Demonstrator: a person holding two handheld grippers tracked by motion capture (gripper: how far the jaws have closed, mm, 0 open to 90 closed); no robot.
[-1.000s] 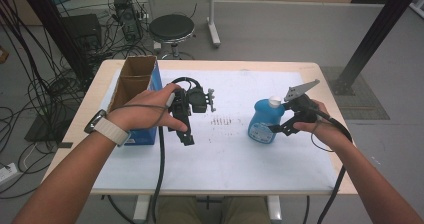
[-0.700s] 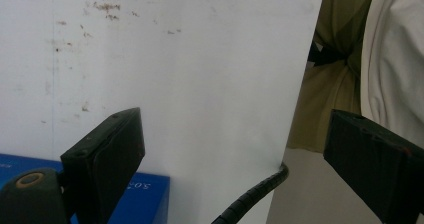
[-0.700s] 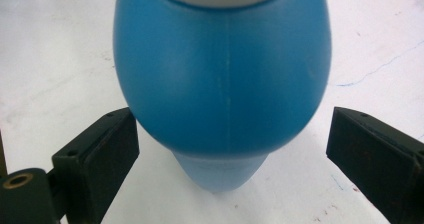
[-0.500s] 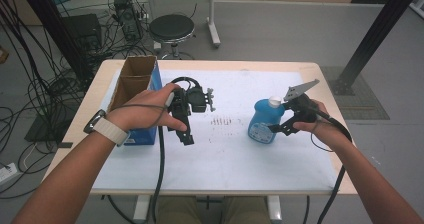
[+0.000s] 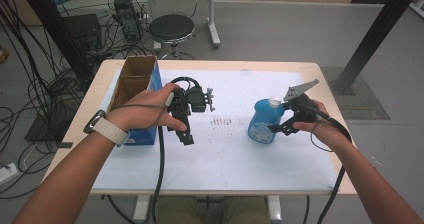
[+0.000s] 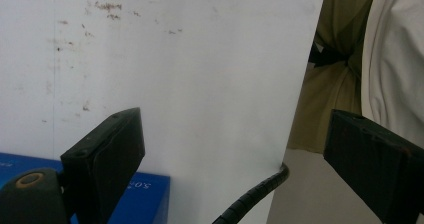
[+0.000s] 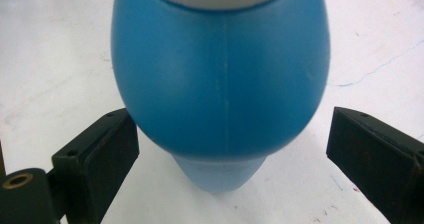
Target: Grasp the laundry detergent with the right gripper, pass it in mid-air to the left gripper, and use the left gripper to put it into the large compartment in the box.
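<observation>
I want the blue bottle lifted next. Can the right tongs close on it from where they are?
Probably yes. The right tongs stand open with the blue bottle between the jaws, a gap showing on each side and nothing in between. In the high view they sit right beside the upright bottle on the white table.

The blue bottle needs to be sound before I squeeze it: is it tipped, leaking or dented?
Nothing stands out. The blue bottle stands upright on the table, white cap on, no liquid around it. The right hand-held gripper has its jaws open either side of the body, which looks smooth and undented.
</observation>
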